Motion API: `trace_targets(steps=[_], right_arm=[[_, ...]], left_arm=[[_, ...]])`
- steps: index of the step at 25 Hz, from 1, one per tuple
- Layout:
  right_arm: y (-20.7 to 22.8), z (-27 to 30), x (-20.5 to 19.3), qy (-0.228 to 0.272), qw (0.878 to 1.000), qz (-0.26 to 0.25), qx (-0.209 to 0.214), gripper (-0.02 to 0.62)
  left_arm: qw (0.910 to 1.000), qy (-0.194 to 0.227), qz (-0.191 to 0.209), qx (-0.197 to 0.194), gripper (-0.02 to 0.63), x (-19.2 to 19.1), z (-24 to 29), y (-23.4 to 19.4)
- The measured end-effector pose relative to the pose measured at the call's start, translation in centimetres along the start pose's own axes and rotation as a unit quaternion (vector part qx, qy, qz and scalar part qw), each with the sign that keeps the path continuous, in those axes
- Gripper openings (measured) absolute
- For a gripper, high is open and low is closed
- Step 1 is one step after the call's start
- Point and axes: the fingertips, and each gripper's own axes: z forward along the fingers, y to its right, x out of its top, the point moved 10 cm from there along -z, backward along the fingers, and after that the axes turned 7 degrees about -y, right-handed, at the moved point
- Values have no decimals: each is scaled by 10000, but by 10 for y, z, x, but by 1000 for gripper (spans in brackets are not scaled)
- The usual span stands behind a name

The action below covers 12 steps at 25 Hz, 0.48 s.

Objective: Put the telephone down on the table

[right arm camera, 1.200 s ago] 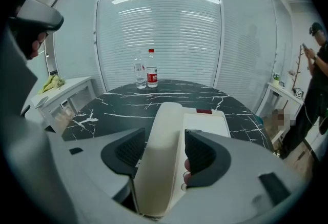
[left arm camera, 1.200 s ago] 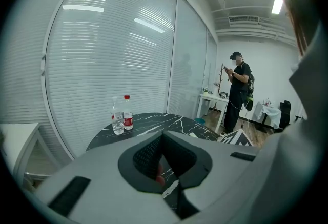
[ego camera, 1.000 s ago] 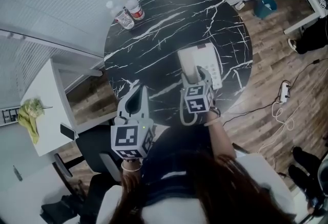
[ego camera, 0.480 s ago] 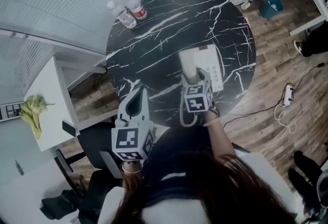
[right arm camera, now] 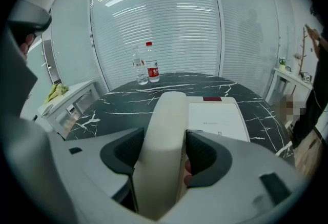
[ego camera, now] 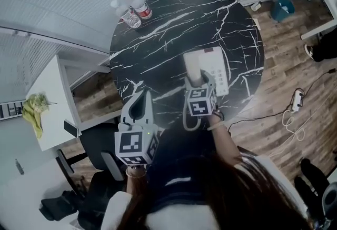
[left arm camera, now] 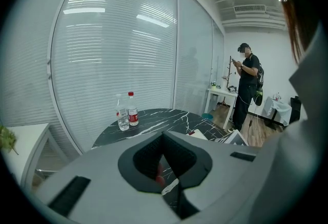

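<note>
Clenching on the handset (right arm camera: pixel 165 115)

Right claw (right arm camera: pixel 163 159) grips the pale handset, which lies along the left side of the telephone (right arm camera: pixel 218 120), at the near right of the black marble worktop (ego camera: pixel 174 29). Left claw (left arm camera: pixel 165 166) hangs by the worktop's near edge, closed on nothing.

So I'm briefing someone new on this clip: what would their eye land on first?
The round black table with white veins fills the middle of the head view, with a white telephone near its right edge. The right claw is closed around the handset, over the telephone's left side. Two clear bottles stand at the far left rim, and the left claw hangs shut and empty at the near edge.
</note>
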Motion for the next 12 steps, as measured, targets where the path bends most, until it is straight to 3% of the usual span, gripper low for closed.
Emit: trace_targets(steps=[12], right_arm=[[-3,1,0,-57,9998,166,-117,243]], left_arm=[[9992,77,180,-338,0,6,10,-6]])
